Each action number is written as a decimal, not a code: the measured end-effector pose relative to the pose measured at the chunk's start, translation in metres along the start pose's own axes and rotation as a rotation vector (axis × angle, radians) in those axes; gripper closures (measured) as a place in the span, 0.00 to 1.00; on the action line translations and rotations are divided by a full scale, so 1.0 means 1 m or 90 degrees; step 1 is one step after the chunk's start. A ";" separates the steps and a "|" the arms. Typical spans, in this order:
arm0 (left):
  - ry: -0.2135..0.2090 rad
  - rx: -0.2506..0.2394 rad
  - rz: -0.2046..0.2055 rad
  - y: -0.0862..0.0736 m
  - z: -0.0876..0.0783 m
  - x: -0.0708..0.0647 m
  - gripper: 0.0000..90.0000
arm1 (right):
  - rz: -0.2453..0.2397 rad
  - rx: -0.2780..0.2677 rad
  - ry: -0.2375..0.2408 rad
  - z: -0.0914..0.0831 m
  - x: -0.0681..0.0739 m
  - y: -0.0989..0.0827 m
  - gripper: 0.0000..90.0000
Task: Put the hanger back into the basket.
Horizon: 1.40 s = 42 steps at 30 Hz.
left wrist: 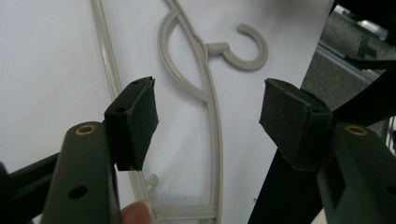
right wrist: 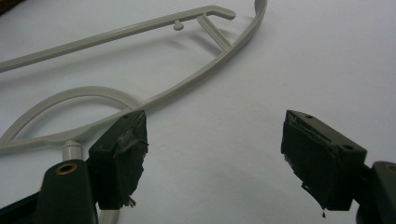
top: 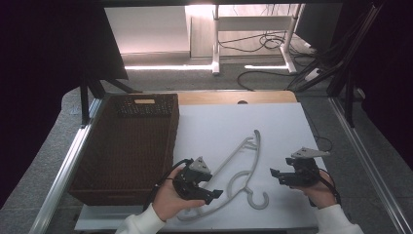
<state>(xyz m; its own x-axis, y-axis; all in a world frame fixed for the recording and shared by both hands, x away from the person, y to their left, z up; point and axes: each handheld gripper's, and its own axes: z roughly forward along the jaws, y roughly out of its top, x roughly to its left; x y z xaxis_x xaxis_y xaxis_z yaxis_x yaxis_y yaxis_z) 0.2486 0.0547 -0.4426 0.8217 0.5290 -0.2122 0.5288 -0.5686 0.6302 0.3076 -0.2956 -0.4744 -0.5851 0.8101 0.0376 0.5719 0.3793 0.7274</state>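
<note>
- Hanger (top: 243, 161) flat on the counter (top: 282, 126), near front edge, right of the wicker basket (top: 126, 146).
- Left gripper (top: 207, 187) over its shoulder, jaws apart (nothing clamped).
- Right gripper (top: 275, 174) open, beside the hook.
- Judgement: pickup not yet done.

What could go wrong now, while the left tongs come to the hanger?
The left tongs are open over the thin arm of the grey plastic hanger; closing off-centre, they may slip or only push it. Lifted at one end, the hanger could swing and catch the wicker basket.
</note>
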 end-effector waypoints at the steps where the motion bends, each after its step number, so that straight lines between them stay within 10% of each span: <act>1: 0.002 0.011 0.003 0.000 0.002 -0.001 0.40 | 0.000 0.000 0.000 0.000 0.000 0.000 0.26; 15: -0.013 0.124 0.024 -0.003 0.048 -0.012 0.47 | 0.000 0.010 0.001 0.003 -0.001 -0.002 0.25; 42: 0.019 0.205 0.046 -0.009 0.082 -0.019 0.79 | 0.004 0.015 -0.010 0.004 -0.005 -0.004 0.25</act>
<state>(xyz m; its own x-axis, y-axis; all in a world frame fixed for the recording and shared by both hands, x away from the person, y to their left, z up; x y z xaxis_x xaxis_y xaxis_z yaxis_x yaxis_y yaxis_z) 0.2460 -0.0021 -0.5053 0.8558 0.4949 -0.1507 0.5128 -0.7728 0.3739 0.3104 -0.2990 -0.4799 -0.5724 0.8194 0.0311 0.5892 0.3845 0.7107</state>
